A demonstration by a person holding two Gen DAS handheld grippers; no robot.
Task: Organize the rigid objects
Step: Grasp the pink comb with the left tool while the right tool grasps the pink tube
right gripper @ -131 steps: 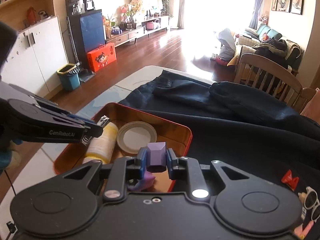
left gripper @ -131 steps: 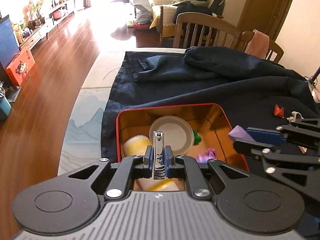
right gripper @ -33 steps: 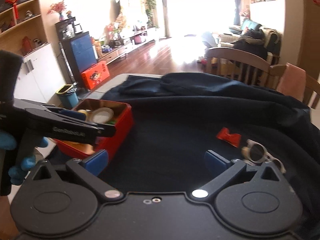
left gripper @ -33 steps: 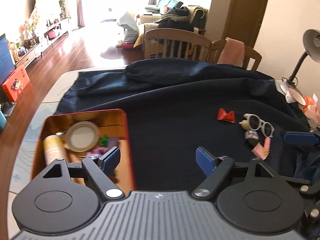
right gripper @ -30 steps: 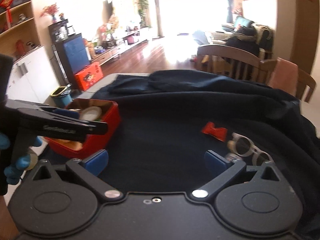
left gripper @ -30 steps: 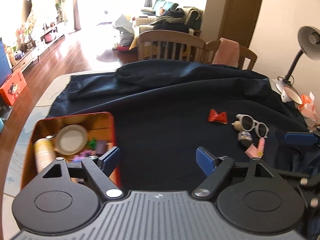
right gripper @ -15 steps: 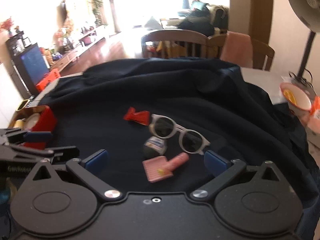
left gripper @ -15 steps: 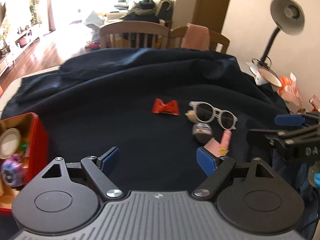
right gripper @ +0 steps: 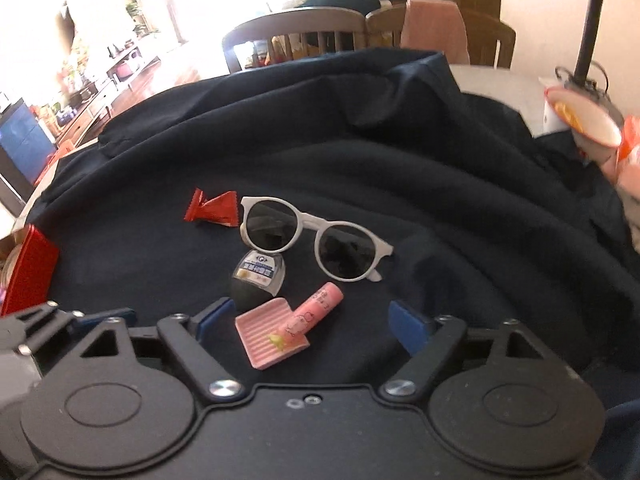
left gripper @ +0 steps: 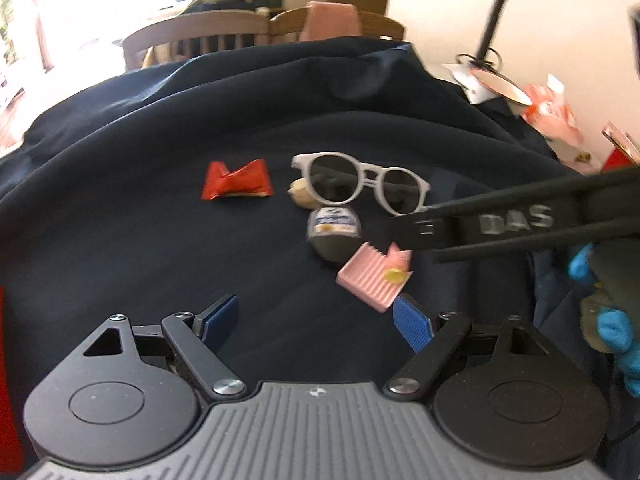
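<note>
A soft, creased dark navy cloth (right gripper: 400, 184) is spread over the table. On it are clustered white round-framed sunglasses (right gripper: 312, 236), a crinkled red wrapper (right gripper: 212, 208), a small dark rounded container with a pale label (right gripper: 256, 276) and a ribbed pink comb-like piece with a cylindrical handle (right gripper: 280, 330). The right gripper (right gripper: 308, 322) is angled steeply down over the pink piece; its jaws have just been closing yet are seen spread, nothing pinched. The left gripper (left gripper: 316, 316) is likewise tilted down, jaws apart and empty. A red tin (right gripper: 28, 276) is seen at the left edge.
</note>
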